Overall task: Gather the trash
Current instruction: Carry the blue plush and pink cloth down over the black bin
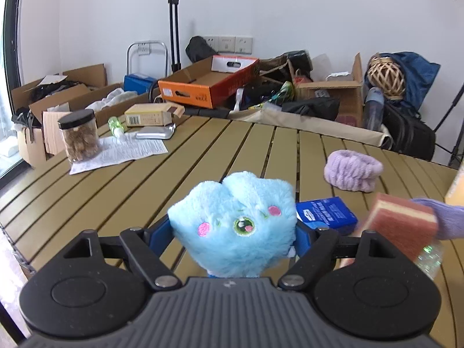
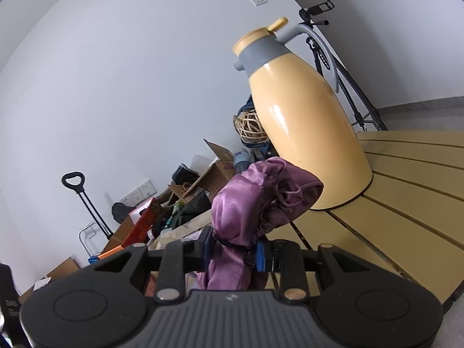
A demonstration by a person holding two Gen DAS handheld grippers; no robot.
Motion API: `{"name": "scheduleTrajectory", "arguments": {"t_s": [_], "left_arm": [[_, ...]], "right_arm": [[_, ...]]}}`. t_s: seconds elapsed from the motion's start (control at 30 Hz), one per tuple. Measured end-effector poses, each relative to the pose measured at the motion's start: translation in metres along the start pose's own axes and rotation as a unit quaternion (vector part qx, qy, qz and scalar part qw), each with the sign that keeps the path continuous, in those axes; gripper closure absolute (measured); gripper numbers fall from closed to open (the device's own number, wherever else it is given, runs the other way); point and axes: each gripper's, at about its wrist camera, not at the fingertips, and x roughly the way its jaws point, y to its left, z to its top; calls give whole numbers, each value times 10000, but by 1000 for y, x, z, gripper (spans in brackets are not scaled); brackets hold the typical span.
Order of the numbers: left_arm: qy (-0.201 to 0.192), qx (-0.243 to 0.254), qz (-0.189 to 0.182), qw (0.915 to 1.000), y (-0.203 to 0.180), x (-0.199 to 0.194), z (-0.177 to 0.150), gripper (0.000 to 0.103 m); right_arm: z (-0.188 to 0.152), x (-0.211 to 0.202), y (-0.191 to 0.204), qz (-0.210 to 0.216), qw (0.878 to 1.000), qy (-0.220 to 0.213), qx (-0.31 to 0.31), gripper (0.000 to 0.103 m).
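The left gripper (image 1: 234,233) stood fairly wide, its blue pads pressed against either side of a fluffy light-blue plush toy (image 1: 232,223) with pink cheeks and a green eye, which filled the gap between the fingers and was held above the slatted worktop (image 1: 203,156). The right gripper (image 2: 234,250) was drawn in narrow, clamped on a bunched purple satin cloth (image 2: 255,200) whose loose folds rose above the fingers. Just beyond that cloth a tall yellow thermos jug (image 2: 304,121) with a grey collar and handle stood on the worktop. In the left wrist view, a blue box (image 1: 327,213) lay on the worktop just right of the plush toy, a lilac fuzzy band (image 1: 352,169) sat farther back, and a reddish sponge block (image 1: 403,217) showed blurred at the right edge beside a lilac sleeve-like shape. Toward the far left of the worktop stood a clear jar (image 1: 79,136) with a black lid on a printed paper sheet (image 1: 121,150), with a small green bottle (image 1: 117,126), a silver pouch (image 1: 155,132) and a tan carton (image 1: 150,114) near it. Beyond the worktop, along a white wall, lay open cardboard boxes, an orange box (image 1: 203,84), a trolley handle (image 1: 172,23), dark bags and a woven rattan ball (image 1: 385,76).
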Motion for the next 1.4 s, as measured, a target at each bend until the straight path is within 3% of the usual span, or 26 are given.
{"name": "scheduleTrajectory", "arguments": {"t_s": [0.4,0.83,1.4], "left_arm": [[-174,184,-242,9994,19,-73,-12,21],[-133,223,-375,9990,39,-124,-34,21],[133,437,-518,9976,64,-174,-95,21]], "right_arm": [[2,-30,11,106,9998,76,-146,75],[-17,-75,34,274,9973,296,-607,75],[-56,-145,53,466,9871,844,-1275,75]]}}
